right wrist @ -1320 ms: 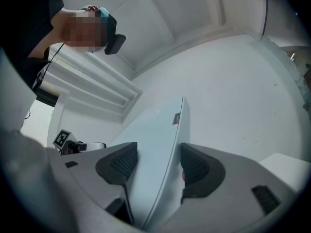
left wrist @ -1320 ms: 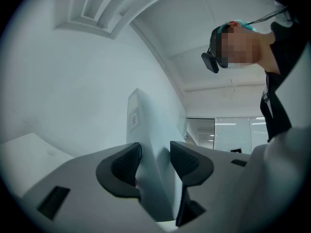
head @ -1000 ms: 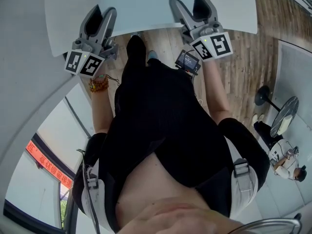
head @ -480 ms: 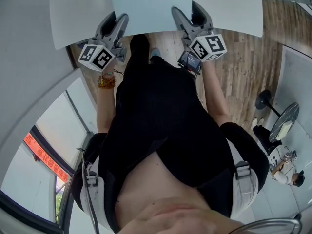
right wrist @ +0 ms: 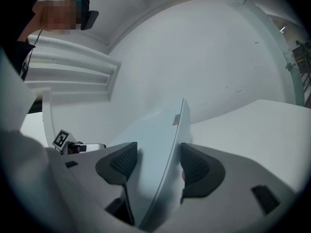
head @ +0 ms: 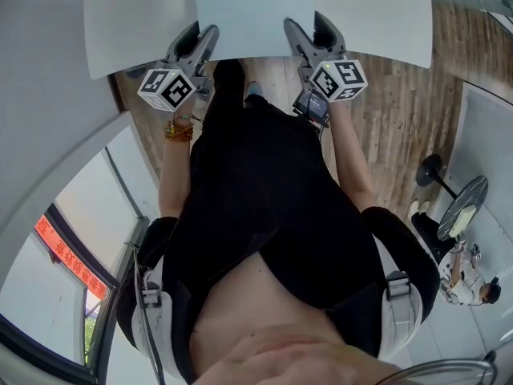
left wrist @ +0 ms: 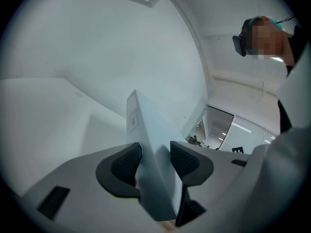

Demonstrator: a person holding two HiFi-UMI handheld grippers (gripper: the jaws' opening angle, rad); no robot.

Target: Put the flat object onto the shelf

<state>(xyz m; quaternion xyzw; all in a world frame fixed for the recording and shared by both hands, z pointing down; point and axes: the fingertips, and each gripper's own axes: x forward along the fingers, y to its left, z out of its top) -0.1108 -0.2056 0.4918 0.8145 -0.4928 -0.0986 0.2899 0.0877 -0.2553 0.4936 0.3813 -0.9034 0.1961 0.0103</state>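
The left gripper (head: 195, 45) is clamping the flat object (head: 321, 10) along its near edge. The right gripper (head: 309, 32) is gripping that edge too, both pads pressing the panel.

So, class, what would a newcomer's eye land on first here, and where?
A big white panel fills the top of the head view, clamped along its near edge by the left gripper and right gripper. Each gripper view shows its thin edge pinched between dark pads. Below, black-and-white marker cubes stand out against the wood floor.
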